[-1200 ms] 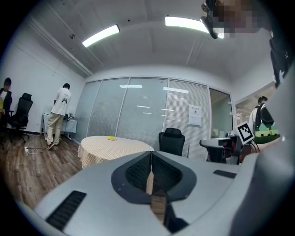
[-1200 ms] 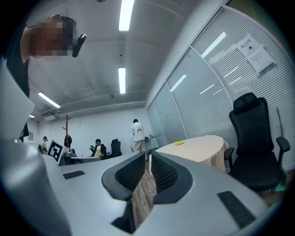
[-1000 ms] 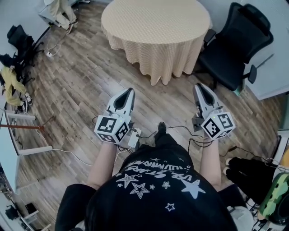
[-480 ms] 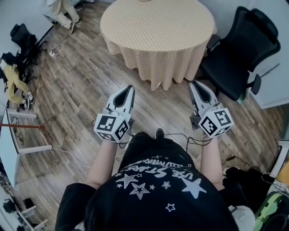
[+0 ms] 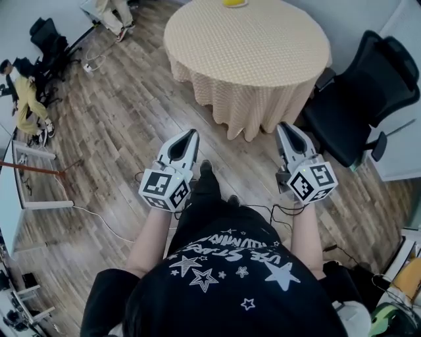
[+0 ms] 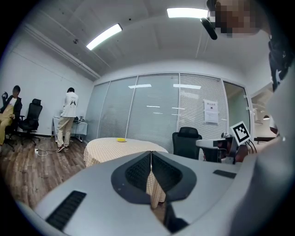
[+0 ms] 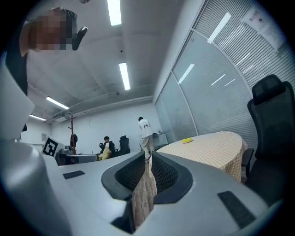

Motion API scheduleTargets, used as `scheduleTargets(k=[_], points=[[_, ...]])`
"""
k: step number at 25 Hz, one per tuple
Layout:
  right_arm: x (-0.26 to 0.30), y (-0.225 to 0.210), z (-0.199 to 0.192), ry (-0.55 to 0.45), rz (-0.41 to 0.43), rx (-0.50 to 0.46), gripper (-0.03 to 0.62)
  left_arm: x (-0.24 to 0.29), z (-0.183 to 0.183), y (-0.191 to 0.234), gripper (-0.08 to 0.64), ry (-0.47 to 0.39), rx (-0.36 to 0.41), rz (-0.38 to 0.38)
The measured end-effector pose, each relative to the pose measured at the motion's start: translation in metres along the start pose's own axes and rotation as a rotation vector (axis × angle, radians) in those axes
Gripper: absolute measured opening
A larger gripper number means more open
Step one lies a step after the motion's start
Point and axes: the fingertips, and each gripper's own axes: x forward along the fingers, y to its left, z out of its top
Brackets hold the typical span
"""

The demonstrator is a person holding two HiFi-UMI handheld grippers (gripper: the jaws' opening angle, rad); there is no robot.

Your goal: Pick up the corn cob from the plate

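Observation:
A yellow corn cob (image 5: pixel 233 2) lies at the far side of the round table with a beige cloth (image 5: pixel 247 46); it shows as a small yellow shape in the left gripper view (image 6: pixel 121 139) and the right gripper view (image 7: pixel 186 140). The plate under it I cannot make out. My left gripper (image 5: pixel 191 132) and right gripper (image 5: pixel 285 125) are held side by side over the wooden floor, short of the table's near edge, pointing at it. Both have their jaws shut with nothing between them, as seen in the left gripper's (image 6: pixel 150 152) own view and in the right gripper's (image 7: pixel 148 157).
A black office chair (image 5: pixel 358 99) stands right of the table. Cables (image 5: pixel 99 220) trail over the floor by my feet. At the far left a seated person (image 5: pixel 26 99) and more chairs (image 5: pixel 49 46); a standing person (image 6: pixel 69 117) beyond the table. A white desk edge (image 5: pixel 13 197) at left.
The table has drawn nearer and shifted right in the head view, and the corn cob has come into sight at the top edge. Both grippers moved forward, still shut.

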Motion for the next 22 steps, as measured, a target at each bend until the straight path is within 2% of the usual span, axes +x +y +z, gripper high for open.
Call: scheduleTargets(k=[6, 12, 16, 18, 22], points=[[0.034, -0.007, 0.000, 0.012, -0.012, 0.000, 0.055, 0.022, -0.004, 0.035, 0.011, 0.007, -0.020, -0.007], [0.081, -0.029, 0.008, 0.021, -0.073, 0.001, 0.055, 0.067, 0.004, 0.079, 0.011, 0.018, -0.025, -0.045], [0.130, -0.050, 0.016, -0.006, -0.154, 0.042, 0.055, 0.100, 0.021, 0.118, 0.011, 0.017, -0.012, -0.093], [0.157, -0.052, 0.025, -0.026, -0.153, 0.045, 0.057, 0.112, 0.037, 0.142, 0.011, -0.006, 0.017, -0.108], [0.208, -0.054, 0.038, -0.046, -0.135, 0.040, 0.057, 0.130, 0.067, 0.196, 0.011, -0.065, 0.027, -0.065]])
